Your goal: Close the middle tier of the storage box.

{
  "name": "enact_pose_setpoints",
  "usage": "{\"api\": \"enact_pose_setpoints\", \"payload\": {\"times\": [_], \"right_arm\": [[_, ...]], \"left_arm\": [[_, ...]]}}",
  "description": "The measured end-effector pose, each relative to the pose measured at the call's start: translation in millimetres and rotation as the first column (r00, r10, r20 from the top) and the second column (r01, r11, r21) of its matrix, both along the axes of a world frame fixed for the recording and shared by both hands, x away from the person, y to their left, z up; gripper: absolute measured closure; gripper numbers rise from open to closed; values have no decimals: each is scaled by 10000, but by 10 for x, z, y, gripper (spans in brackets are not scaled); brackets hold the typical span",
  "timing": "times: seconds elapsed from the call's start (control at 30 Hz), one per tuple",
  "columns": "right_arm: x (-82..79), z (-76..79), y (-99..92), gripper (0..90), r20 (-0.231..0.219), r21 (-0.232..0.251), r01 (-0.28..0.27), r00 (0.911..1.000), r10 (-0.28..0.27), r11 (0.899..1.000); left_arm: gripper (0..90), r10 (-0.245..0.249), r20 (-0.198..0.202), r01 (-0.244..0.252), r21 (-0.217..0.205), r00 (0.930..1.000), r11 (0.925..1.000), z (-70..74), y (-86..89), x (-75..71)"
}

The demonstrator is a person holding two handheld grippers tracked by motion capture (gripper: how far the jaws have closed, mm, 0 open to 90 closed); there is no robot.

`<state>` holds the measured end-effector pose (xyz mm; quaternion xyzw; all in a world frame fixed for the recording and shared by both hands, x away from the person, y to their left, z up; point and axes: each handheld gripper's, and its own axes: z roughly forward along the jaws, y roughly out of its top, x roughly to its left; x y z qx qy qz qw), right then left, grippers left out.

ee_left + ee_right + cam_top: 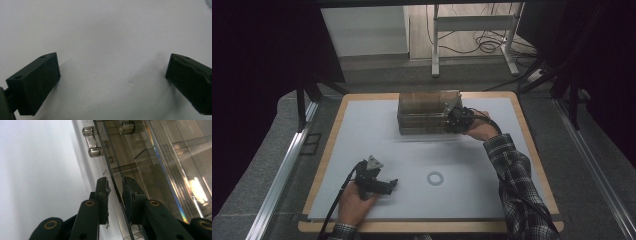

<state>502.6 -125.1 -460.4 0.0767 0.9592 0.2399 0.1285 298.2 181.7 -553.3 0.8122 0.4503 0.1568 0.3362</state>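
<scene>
A clear acrylic drawer box (427, 112) stands at the far middle of the white table mat (362, 135). My right gripper (455, 120) is at the box's front right corner. In the right gripper view its jaws (115, 182) straddle the edge of a thin clear front panel (110, 160), one pad on each side and a narrow gap still visible. A small clear bar handle (91, 141) sits on that panel farther along. Held low over the near left of the mat, my left gripper (384, 184) has its jaws (112, 67) spread wide with bare mat between them.
A faint grey ring mark (435, 178) lies on the mat between the two hands. The mat sits on a wooden board (532, 145) with metal rails along both sides. A white desk frame (472, 30) and cables stand on the floor beyond.
</scene>
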Motion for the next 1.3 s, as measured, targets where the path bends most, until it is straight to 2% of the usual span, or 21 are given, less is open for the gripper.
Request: {"api": "enact_pose_setpoints", "payload": {"times": [0.2, 0.67, 1.07, 1.3], "right_arm": [[40, -20, -13, 760, -170, -52, -167, 9997, 166, 9998], [75, 7, -2, 809, 30, -419, -1034, 9946, 1036, 9938], [48, 32, -10, 834, 24, -583, -1596, 9871, 1600, 9855], [11, 34, -10, 844, -155, -622, -1755, 9845, 1749, 9825]], "left_arm": [[0, 5, 3, -5, 5, 10000, 10000, 0, 0, 0], [0, 0, -1, 0, 1, 10000, 10000, 0, 0, 0], [0, 1, 1, -1, 2, 10000, 10000, 0, 0, 0], [0, 0, -9, 0, 9, 10000, 10000, 1, 0, 0]]}}
